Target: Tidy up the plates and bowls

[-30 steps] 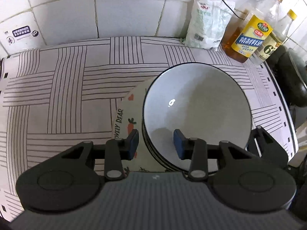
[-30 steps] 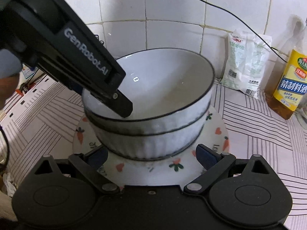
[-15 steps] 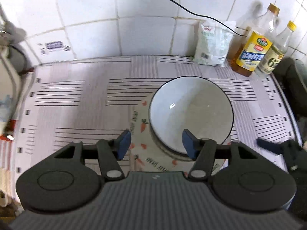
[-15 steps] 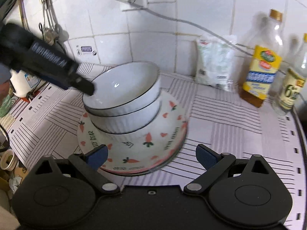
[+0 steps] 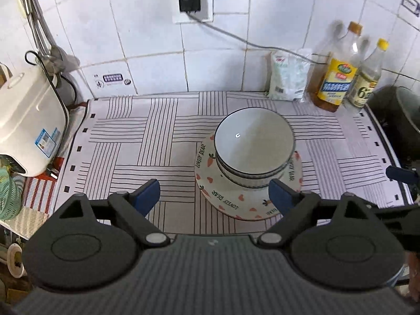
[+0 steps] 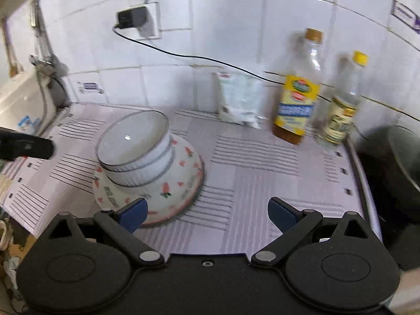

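Two white bowls with dark rims (image 5: 253, 147) (image 6: 134, 147) are nested on a stack of carrot-print plates (image 5: 228, 199) (image 6: 181, 183) on the striped mat. My left gripper (image 5: 214, 197) hangs above and in front of the stack, its jaws opening wide with nothing between them. My right gripper (image 6: 207, 214) is also raised and open, empty, with the stack below its left finger. A tip of the left gripper shows at the left edge of the right wrist view, and a blue fingertip of the right gripper (image 5: 401, 173) at the right edge of the left wrist view.
A white rice cooker (image 5: 26, 123) stands at the left. A white bag (image 5: 287, 77), two bottles (image 5: 338, 73) (image 5: 367, 78) and a dark pot (image 5: 399, 120) line the back right. A cable runs from the wall socket (image 5: 190, 0). A green basket (image 5: 9, 197) sits lower left.
Both grippers have pulled back and up from the bowls. The left jaws, close around the bowl rim a second ago, have spread wide. The bowls stay stacked on the plates.
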`<state>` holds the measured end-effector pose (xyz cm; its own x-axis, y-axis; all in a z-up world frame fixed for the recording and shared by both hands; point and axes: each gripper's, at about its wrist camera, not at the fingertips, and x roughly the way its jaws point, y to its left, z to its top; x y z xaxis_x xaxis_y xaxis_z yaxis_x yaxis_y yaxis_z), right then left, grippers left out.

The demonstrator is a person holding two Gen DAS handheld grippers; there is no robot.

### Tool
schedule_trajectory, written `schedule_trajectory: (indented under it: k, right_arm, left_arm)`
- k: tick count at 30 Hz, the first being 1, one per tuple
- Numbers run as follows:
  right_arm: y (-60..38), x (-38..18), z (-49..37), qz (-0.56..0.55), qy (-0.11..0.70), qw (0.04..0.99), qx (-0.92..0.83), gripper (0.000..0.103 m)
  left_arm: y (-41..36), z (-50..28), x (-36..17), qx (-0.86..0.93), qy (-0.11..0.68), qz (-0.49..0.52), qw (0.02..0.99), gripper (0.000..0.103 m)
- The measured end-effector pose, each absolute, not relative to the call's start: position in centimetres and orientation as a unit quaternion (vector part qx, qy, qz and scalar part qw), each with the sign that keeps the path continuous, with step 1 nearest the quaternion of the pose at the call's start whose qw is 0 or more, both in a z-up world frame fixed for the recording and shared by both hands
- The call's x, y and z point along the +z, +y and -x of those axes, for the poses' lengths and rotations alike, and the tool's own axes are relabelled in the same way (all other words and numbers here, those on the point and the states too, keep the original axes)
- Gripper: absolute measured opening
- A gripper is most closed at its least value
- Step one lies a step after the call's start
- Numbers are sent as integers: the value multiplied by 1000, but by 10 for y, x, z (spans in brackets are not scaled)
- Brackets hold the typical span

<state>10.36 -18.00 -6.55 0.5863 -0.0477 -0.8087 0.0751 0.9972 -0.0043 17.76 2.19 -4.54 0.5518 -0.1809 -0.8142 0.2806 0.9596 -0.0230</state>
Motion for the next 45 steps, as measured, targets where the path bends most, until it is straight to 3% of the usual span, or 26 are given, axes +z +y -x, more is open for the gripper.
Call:
schedule_trajectory:
  k: [7,12,17,28,45]
  right_arm:
    - [-180,-36,-87,1,484,871,-85,100]
    - [-192,-15,-71,-60,483,870,-82,100]
    - [-176,-3,-56,2,483,871,-89,100]
    - [-176,24,-25,-16,465,879,-104,100]
    - [-167,17,7,-11,422,902,-94,100]
  left_arm:
    - [23,-153,-20,-124,456,-56,880,94]
    - [25,-134,-5,-116,451,-64,882,94]
    - [31,-117,4,-119,453,-53,882,94]
    - [30,-89,15,-114,445,-80,885,94]
    - [27,-63,-1,-112,432,-64,893,97]
